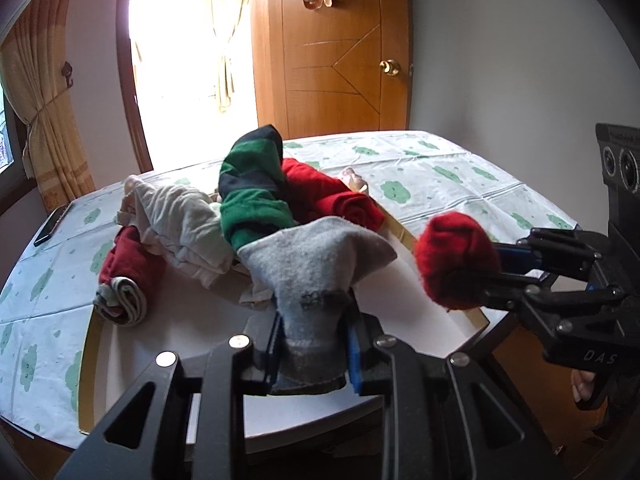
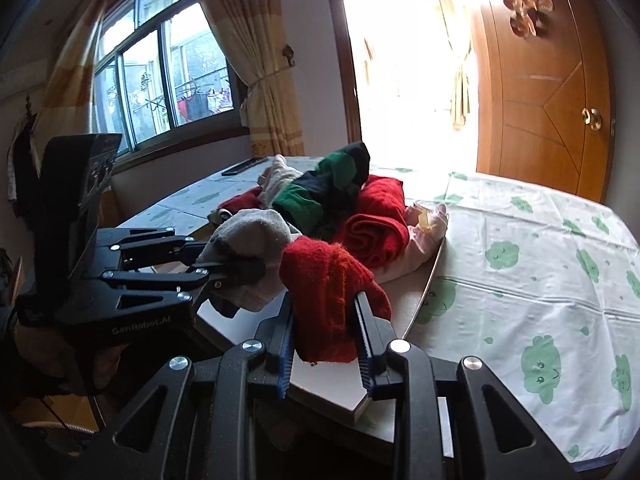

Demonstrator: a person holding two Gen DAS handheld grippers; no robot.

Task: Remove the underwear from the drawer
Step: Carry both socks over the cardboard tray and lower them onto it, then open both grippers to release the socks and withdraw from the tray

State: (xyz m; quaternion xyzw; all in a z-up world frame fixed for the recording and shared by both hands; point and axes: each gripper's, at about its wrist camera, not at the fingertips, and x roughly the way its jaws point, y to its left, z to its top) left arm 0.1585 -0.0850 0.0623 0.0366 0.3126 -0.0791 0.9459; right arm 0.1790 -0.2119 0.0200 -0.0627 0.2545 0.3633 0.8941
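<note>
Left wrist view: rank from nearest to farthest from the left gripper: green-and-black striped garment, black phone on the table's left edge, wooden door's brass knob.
From the left gripper, shut on a grey garment:
1. Green-and-black striped garment, just ahead, top of the clothes pile.
2. Black phone, far left on the table edge.
3. Brass knob, upper right on the wooden door, behind the table.

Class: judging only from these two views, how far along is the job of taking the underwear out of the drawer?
Done: nothing visibly set aside on the tablecloth yet. In hand: the left tool is shut on a grey piece, the right tool on a red piece, both lifted. Left: the pile in the drawer, including a green-black roll and a red roll.
</note>
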